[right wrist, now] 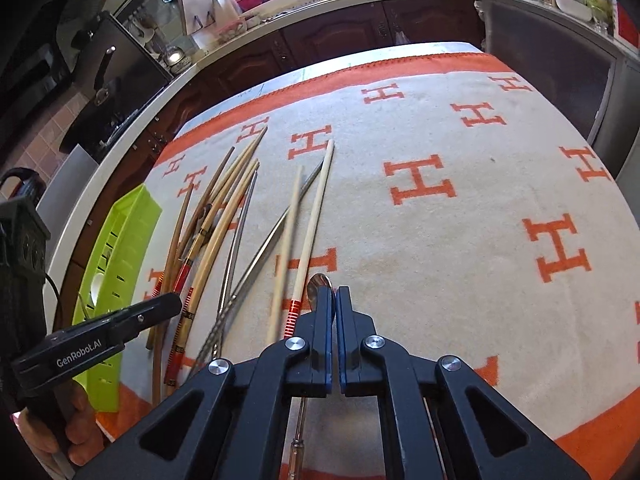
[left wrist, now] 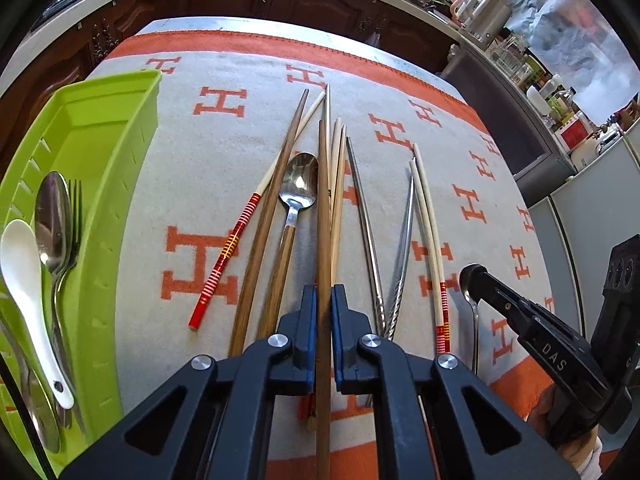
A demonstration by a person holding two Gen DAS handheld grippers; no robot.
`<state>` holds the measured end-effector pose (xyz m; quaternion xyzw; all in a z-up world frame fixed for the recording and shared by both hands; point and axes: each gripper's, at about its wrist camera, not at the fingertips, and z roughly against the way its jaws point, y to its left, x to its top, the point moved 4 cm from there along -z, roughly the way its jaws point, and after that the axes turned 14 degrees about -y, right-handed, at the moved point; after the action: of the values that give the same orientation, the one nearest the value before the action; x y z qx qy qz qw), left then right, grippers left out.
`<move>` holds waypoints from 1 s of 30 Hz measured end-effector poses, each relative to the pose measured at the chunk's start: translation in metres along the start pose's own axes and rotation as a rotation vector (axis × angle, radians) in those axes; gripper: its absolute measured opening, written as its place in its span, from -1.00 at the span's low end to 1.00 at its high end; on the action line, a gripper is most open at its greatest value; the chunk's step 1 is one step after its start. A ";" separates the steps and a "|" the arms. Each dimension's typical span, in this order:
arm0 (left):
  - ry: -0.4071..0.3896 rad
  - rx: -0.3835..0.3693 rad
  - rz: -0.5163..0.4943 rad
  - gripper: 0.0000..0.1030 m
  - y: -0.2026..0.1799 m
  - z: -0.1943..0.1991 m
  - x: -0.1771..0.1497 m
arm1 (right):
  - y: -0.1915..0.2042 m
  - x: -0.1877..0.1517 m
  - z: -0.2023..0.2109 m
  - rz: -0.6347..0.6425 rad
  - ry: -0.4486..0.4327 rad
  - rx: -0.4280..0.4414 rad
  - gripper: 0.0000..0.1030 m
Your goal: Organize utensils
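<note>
The left gripper [left wrist: 324, 292] is clamped on a dark wooden chopstick [left wrist: 323, 208]; the right gripper [right wrist: 334, 296] pinches a small metal spoon [right wrist: 319, 285] at its tips. Neighbouring chopsticks touch the held stick, so lifting could drag them; the green tray [left wrist: 120, 128] waits left.

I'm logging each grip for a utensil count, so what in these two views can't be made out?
- Left wrist view: lower ends of the chopsticks are hidden behind the left gripper.
- Right wrist view: the small spoon is mostly covered by the right gripper.
- Green tray: its near end is cut off by the frame edge.
</note>
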<state>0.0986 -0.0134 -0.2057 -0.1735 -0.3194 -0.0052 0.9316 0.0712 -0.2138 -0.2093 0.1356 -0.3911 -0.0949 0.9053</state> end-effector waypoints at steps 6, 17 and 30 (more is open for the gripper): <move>0.015 -0.015 0.006 -0.92 0.003 0.015 -0.002 | 0.003 0.004 0.016 -0.018 -0.012 0.008 -0.97; 0.089 0.002 -0.032 -0.91 0.014 0.017 -0.030 | 0.014 -0.008 0.021 -0.003 0.016 0.009 -0.97; 0.088 0.034 -0.048 -0.78 0.022 0.025 -0.039 | 0.023 -0.012 0.023 0.015 0.033 0.020 -0.97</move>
<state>0.0552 0.0113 -0.2173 -0.1496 -0.2820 -0.0298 0.9472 0.0482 -0.1931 -0.1953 0.1435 -0.3778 -0.0819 0.9110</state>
